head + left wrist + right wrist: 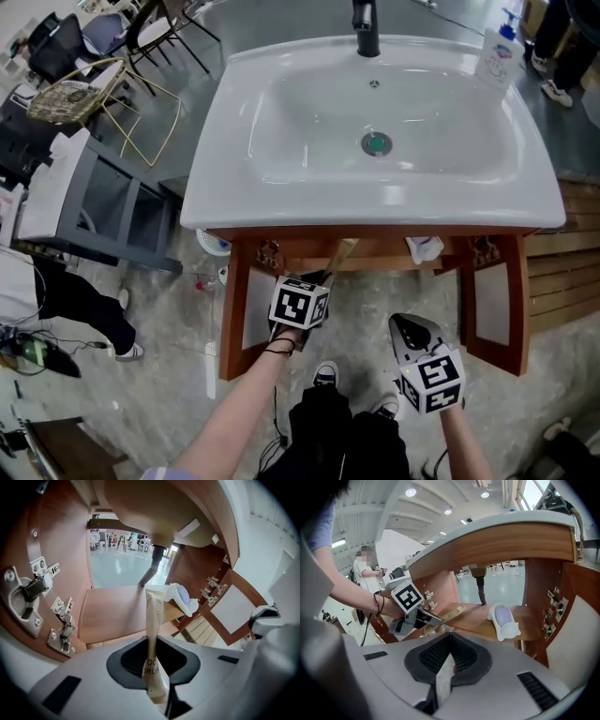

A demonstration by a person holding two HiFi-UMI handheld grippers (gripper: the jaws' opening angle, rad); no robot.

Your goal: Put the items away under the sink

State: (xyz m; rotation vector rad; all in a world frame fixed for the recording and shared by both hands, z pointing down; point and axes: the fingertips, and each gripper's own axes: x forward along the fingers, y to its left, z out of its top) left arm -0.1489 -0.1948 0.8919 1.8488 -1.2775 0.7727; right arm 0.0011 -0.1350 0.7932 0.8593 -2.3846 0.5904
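Beneath the white ceramic sink (375,202), the left hand-held gripper (151,660) pinches a long tan paper toothbrush packet (153,616). The packet's far end reaches over the wooden counter (117,606) inside the open cabinet, near a white-and-lilac pack (183,599). The right hand-held gripper (449,634) hangs outside with its jaws pressed together on nothing.

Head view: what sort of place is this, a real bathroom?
Probably a staged vanity in an open workspace, not a home: the white sink on its wooden cabinet stands free on the floor, with chairs nearby.
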